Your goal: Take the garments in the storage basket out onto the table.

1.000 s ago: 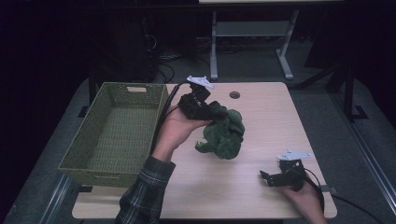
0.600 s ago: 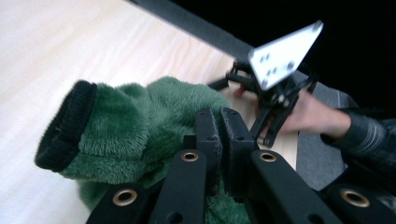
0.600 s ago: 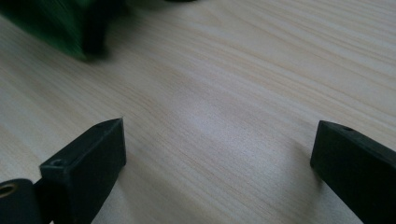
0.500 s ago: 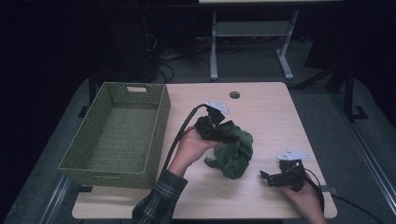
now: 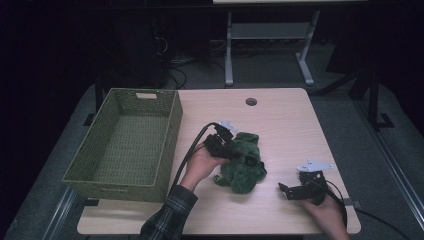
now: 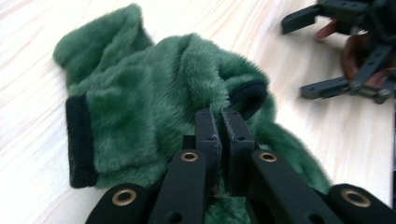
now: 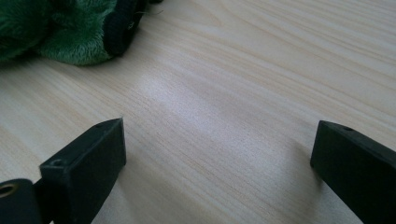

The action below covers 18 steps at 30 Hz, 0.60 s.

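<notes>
On the table [image 5: 280,120], the left gripper [image 6: 223,122] pinches the green cloth [image 6: 154,93]; hold tight and lift toward the basket [image 5: 125,145]. The right gripper [image 7: 217,154] waits open.

Green plush garment [image 5: 243,162] with black trim, crumpled in loose heap, fuzzy pile, one fold pinched up. Lies on wooden table [image 5: 290,125], just right of woven green basket [image 5: 125,145], apart from it, nearer front edge.
</notes>
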Motion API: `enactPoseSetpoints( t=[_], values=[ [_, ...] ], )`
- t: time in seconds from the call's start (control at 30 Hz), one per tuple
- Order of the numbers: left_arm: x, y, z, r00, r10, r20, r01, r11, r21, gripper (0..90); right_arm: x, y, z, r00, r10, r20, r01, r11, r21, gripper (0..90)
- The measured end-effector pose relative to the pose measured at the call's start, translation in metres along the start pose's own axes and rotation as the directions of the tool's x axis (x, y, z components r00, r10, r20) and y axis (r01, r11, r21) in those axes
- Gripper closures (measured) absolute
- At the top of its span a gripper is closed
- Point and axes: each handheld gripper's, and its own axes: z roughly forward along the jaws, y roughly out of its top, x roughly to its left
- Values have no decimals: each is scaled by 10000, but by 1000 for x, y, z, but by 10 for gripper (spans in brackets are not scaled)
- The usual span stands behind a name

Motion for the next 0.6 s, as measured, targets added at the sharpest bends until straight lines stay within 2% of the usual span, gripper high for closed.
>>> enactPoseSetpoints(
  t=[0.07,0.2,0.23,0.3,0.43,0.53,0.6],
  values=[
    [5,-5,4,9998,54,-203,-50,9999,163,865,0,0,0,10000,3,-1,-3,10000,3,30],
    [13,-13,14,9994,83,-330,-71,9993,373,861,0,0,0,10000,-21,18,21,10000,-9,30],
    [15,-15,15,9993,204,-324,-188,9986,495,859,0,0,0,10000,-41,15,41,10000,-20,30],
    [16,-19,20,9989,250,-401,-231,9987,452,853,0,0,0,10000,-40,10,40,10000,-18,30],
    [12,-24,30,9972,599,-446,-571,9965,618,841,0,0,0,10000,-47,5,47,10000,-24,30],
    [10,-24,30,9934,998,-569,-957,9929,708,826,0,0,0,10000,-52,3,52,10000,-22,30],
    [9,-24,29,9926,1056,-607,-1014,9925,682,790,0,0,0,10000,-49,-3,49,10000,-20,30]
  ],
)
